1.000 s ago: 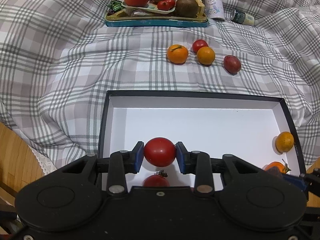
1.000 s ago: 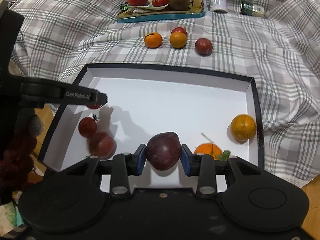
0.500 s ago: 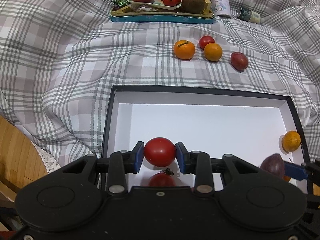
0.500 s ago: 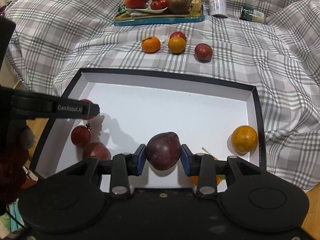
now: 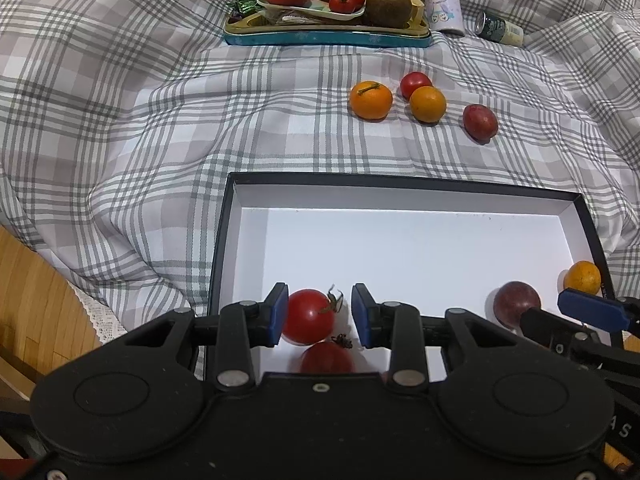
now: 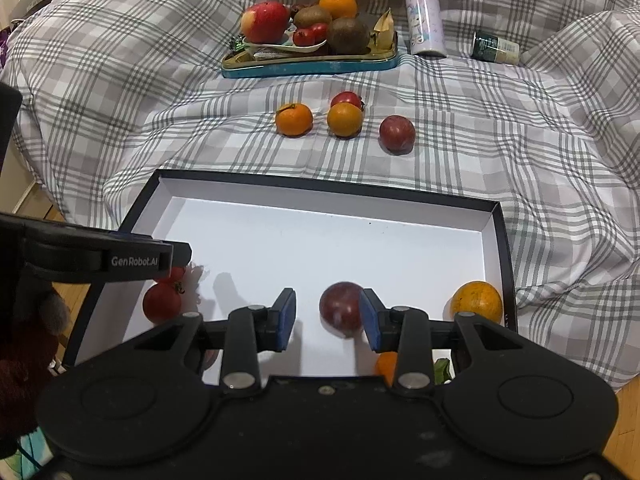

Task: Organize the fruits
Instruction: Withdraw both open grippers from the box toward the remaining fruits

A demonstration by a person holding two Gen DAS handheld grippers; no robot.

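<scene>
The left gripper (image 5: 320, 320) stands open over the near-left corner of the box (image 5: 224, 240). A red tomato (image 5: 310, 316) lies on the white floor between the jaws, against the 9 o'clock pad, with a clear gap on the 3 o'clock side. A second tomato (image 5: 326, 356) lies just beside it at 6 o'clock. The right gripper (image 6: 328, 320) is also open. A dark plum (image 6: 342, 310) rests on the box floor against its 3 o'clock pad and is free on the other side. An orange (image 6: 476, 302) sits at 3 o'clock against the box wall. Four loose fruits (image 6: 345, 120) lie at 12 o'clock on the checked bedspread (image 6: 120, 100), well apart from the box.

Hazards:
- Each fruit appears to touch one pad. A sideways or tilted withdrawal can drag it and start it rolling on the smooth floor.
- The tomato can knock its neighbour. The plum can run toward the orange.
- The box rests on soft, creased bedding near the bed edge, with wood floor showing at 8 o'clock. Downward pressure on the rim can tip it and shift its contents.
- The two grippers work close together, so a crossing path risks a collision.

Recommended withdrawal is straight back along the fingers.
</scene>
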